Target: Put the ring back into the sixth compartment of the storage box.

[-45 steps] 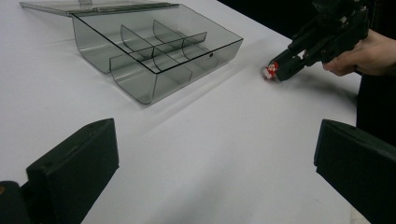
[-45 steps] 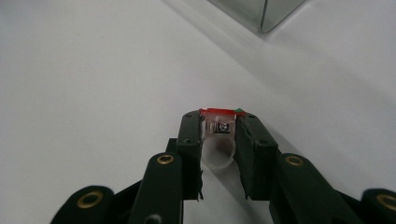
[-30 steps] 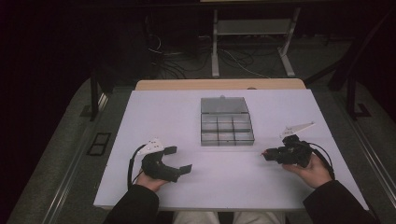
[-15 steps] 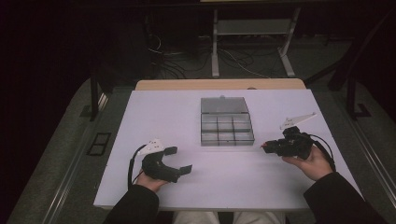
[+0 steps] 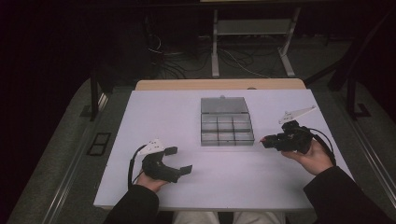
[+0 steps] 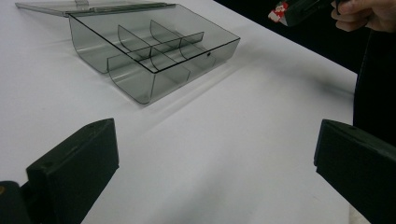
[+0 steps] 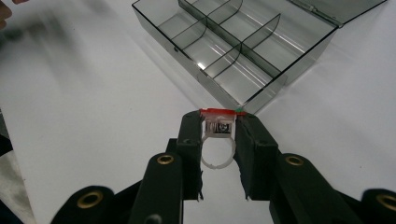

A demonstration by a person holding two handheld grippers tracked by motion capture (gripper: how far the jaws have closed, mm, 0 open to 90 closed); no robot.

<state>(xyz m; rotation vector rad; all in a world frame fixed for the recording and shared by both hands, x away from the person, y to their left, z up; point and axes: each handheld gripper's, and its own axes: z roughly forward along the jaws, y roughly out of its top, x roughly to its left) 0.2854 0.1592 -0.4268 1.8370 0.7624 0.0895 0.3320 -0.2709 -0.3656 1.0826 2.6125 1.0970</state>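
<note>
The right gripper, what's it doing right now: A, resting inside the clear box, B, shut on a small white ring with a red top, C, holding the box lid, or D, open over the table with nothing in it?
B: in the right gripper view the right gripper has its jaws closed on a small white ring with a red top, short of the organizer box.

High view: dim overall. The white table (image 5: 224, 182) is the one bright area; the floor and far background fall to near black. Detail soft, slightly grainy.

Left gripper view: table evenly lit, soft shadow on the near side of the clear box (image 6: 154, 51). Near jaws dark and slightly out of focus. Far right corner black.

Right gripper view: sharp at the jaws and the small ring (image 7: 217, 151) between them. Bright streaks of glare on the box dividers. Motion blur at the far left. Edges bend slightly outward.
</note>
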